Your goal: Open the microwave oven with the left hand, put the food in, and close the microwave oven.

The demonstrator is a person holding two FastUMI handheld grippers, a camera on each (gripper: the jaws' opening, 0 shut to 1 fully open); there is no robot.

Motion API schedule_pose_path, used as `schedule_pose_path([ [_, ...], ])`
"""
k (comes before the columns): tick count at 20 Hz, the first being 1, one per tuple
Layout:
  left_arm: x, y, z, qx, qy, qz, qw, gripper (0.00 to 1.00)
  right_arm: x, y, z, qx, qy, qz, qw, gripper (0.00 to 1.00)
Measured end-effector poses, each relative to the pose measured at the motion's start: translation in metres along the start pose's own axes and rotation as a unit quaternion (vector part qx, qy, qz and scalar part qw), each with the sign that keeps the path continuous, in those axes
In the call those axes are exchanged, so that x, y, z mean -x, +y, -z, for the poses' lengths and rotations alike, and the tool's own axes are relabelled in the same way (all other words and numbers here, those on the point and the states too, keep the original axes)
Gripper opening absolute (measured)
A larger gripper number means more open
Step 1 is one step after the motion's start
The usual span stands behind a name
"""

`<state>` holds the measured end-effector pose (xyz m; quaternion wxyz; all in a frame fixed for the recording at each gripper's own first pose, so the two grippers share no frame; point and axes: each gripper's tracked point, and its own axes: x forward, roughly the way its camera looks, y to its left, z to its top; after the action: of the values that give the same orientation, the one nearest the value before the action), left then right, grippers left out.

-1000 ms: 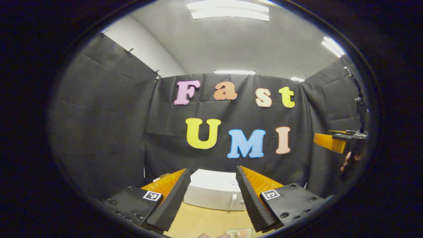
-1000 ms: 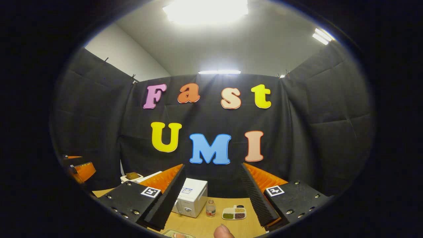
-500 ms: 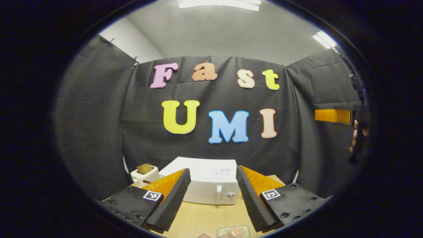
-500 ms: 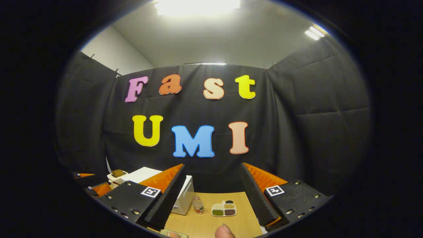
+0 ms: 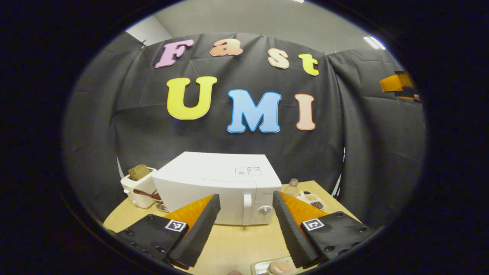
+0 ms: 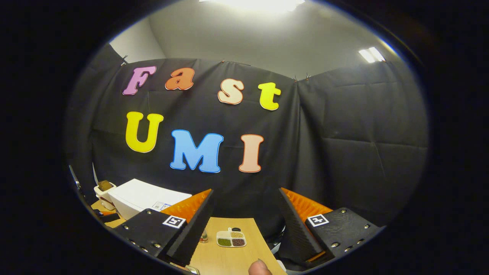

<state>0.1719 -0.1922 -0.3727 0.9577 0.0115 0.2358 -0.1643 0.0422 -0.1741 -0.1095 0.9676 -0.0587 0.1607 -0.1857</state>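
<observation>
Left gripper [image 5: 244, 229] spread wide, nothing between the fingers, lined up square on the front of the microwave oven [image 5: 217, 189]. Door shut, vertical handle [image 5: 247, 208] right of the door panel, knob [image 5: 264, 209] just beside it. Aimed that way, likely, to bring the fingers onto the handle for the pull. Opening step not yet begun, by the look of it.

Food plate [image 5: 276, 266] on the wooden table [image 5: 233, 244], in front of the microwave oven and nearest the camera, probably staged there for an easy lift once the door swings.

Right gripper [image 6: 244, 229] also wide and empty, held off to the microwave oven's right, seemingly waiting its turn.

Count: one microwave oven, one toaster [image 5: 138, 186] to its left holding one slice, one small bottle [image 5: 292, 186] and one divided snack tray [image 5: 312, 199] to its right. Two grippers, both carrying nothing.
</observation>
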Motion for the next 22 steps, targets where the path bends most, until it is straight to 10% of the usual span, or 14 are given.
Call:
schedule_pose_path([
  [22,-0.18,-0.005,0.136,0.008,0.116,0.057,0.992,0.88,-0.007,-0.015,0.058,0.081,0.106,0.104,0.986,0.94],
])
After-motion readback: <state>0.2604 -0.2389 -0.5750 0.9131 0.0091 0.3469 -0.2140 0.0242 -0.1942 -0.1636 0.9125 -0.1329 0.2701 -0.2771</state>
